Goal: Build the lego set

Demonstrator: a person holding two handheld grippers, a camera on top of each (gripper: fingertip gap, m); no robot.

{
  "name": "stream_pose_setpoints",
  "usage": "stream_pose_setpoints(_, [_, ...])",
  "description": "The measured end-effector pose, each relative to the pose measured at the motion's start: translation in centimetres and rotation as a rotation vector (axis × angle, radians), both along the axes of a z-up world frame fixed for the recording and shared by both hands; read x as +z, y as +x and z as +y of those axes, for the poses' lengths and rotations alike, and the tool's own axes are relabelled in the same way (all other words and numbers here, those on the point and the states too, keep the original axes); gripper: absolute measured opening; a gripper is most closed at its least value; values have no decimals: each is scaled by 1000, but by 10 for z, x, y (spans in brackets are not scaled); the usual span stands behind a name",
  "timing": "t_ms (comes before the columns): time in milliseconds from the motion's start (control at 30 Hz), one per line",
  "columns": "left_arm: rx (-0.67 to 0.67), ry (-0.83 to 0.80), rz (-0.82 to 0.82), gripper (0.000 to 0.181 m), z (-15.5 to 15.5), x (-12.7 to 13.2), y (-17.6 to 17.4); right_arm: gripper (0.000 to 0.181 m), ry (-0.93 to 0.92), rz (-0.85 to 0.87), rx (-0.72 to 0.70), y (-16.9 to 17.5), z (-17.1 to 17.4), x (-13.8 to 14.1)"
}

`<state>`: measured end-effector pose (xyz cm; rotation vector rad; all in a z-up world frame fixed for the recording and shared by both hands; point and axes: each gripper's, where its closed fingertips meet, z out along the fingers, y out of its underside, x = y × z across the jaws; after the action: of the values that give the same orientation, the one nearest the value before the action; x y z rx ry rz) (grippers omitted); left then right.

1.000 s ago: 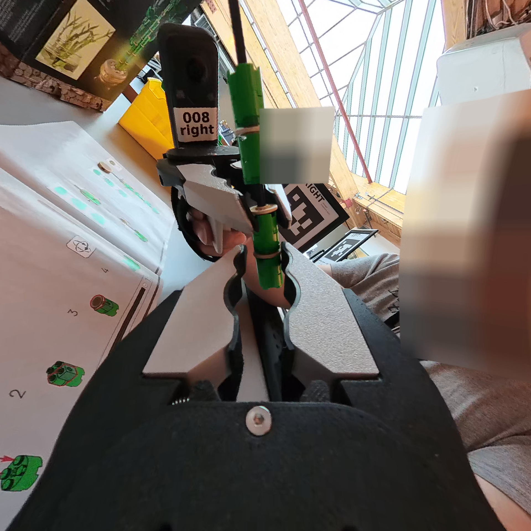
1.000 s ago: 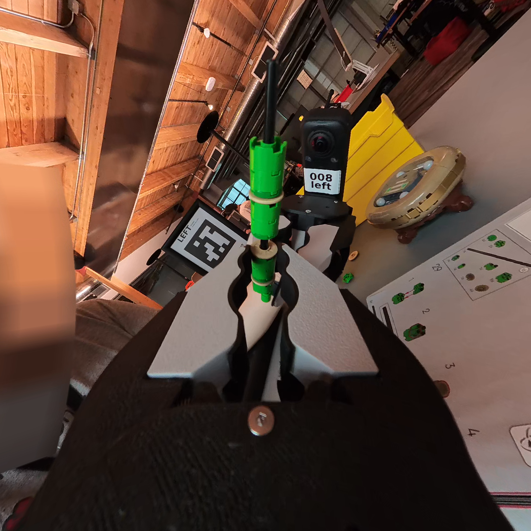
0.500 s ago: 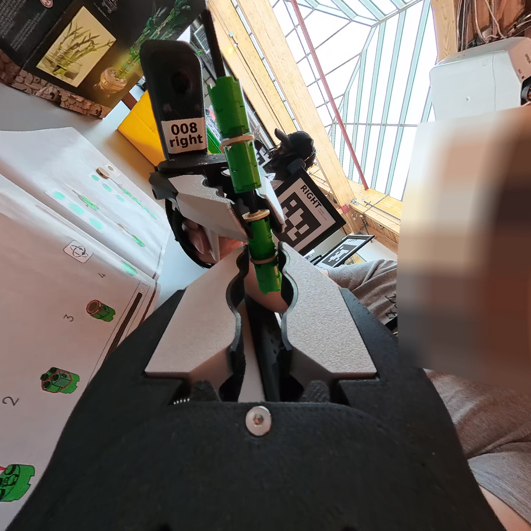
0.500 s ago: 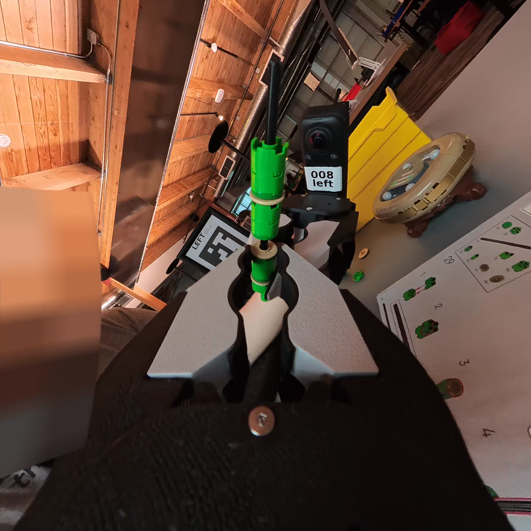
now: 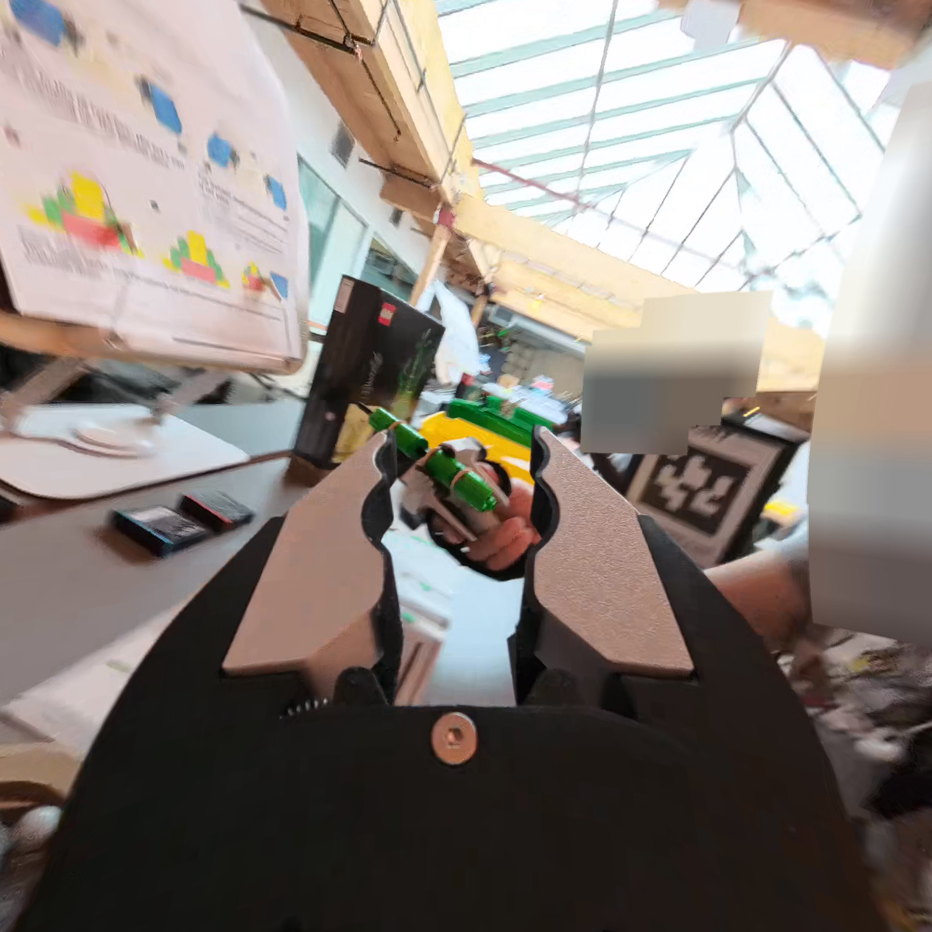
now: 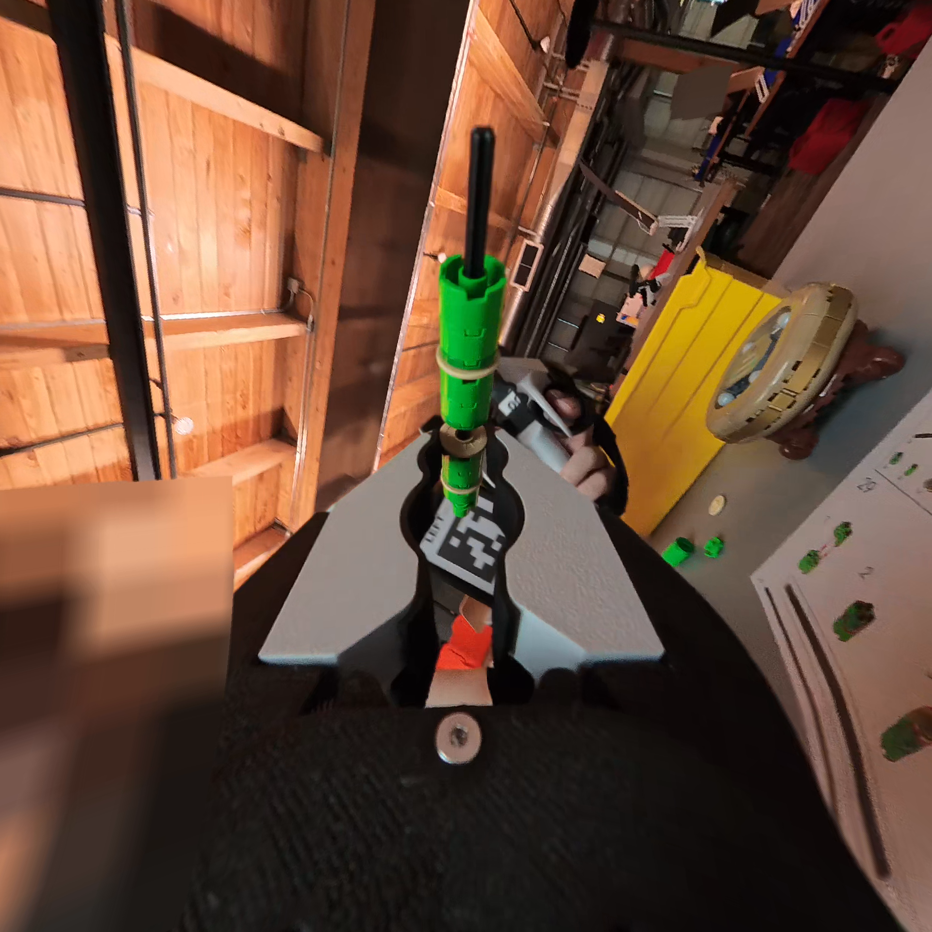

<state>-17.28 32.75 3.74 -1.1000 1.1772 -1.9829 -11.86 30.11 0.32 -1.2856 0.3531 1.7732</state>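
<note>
My right gripper (image 6: pixel 461 454) is shut on the lower part of a green bamboo stalk (image 6: pixel 469 343). The stalk is several green cylinders with tan rings, threaded on a black rod (image 6: pixel 480 201) that sticks out of the top. It stands upright above the jaws. My left gripper (image 5: pixel 460 444) is open and empty, its jaws wide apart. In the left wrist view the stalk (image 5: pixel 456 476) lies tilted in the right gripper, a short way beyond my open fingertips and apart from them. A hand holds that gripper's handle.
An instruction sheet (image 6: pixel 857 630) lies on the grey table at right. Two loose green pieces (image 6: pixel 678 550) and a tan disc (image 6: pixel 716 504) lie by a yellow bin (image 6: pixel 681 378). A gold round model (image 6: pixel 781 363) stands behind. The set's box (image 5: pixel 363 383) and a propped booklet (image 5: pixel 151 176) stand at left.
My left gripper has let go of the stalk's lower end, opened wide, and swung away from it. My right gripper still holds the stalk upright.
</note>
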Motion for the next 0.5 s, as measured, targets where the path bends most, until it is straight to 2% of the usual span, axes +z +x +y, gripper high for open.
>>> stream_pose_setpoints(33, [49,100,11,51,-5,-2,1,15,-2,46,-8,3,0,4])
stream_pose_setpoints(133, [133,330,33,54,-27,-7,4,15,4,198,-21,9,-3,17])
stream_pose_setpoints(300, [254,529,1,48,-49,-5,14,15,3,374,-23,5,-5,30])
stream_pose_setpoints(400, [325,593,-28,46,-54,-2,21,15,11,494,20,-7,-7,38])
stream_pose_setpoints(500, [364,574,-79,43,-54,7,20,16,2,579,65,-23,-7,42])
